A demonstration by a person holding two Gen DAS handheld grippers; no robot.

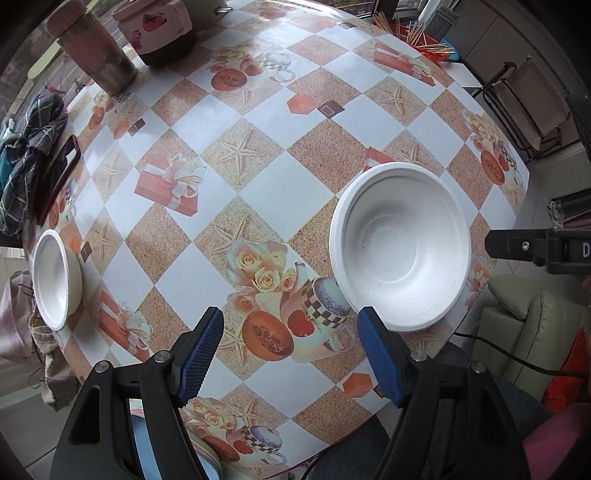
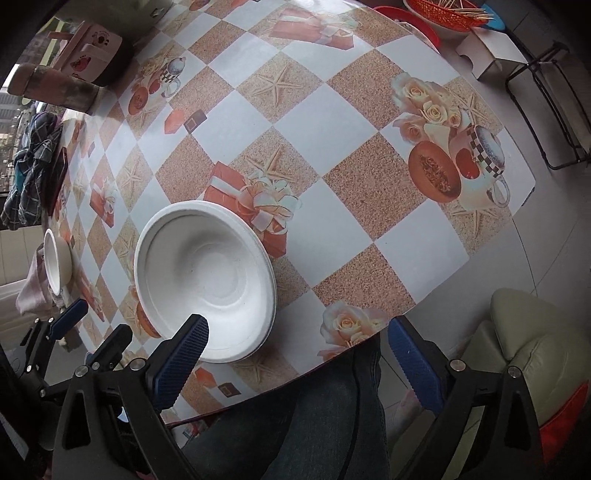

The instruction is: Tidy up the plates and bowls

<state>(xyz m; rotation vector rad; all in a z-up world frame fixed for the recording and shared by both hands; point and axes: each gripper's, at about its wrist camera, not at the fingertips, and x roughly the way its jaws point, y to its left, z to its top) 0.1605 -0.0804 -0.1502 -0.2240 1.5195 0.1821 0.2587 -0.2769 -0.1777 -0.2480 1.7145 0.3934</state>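
Observation:
A large white bowl [image 1: 400, 247] stands upright on the checked tablecloth [image 1: 258, 192] near the table's near right edge. It appears again in the right wrist view as the large bowl [image 2: 205, 280]. A smaller white bowl [image 1: 55, 278] sits at the table's left edge, also seen as the small bowl [image 2: 55, 262]. My left gripper [image 1: 291, 315] hangs open over the tablecloth just left of the large bowl, with nothing between its fingers. My right gripper [image 2: 298, 323] is open wide. Its left finger [image 2: 181, 354] overlaps the large bowl's near rim, and its right finger is beyond the table edge.
At the far left stand a tall tumbler [image 1: 92, 55] and a pink lidded container [image 1: 159, 26]. A red-cased phone [image 1: 59, 177] and a plaid cloth [image 1: 26, 158] lie on the left. A red basket of sticks [image 1: 424, 37] is far right. A person's trouser leg [image 2: 321, 406] and a green sofa [image 2: 535, 332] are below.

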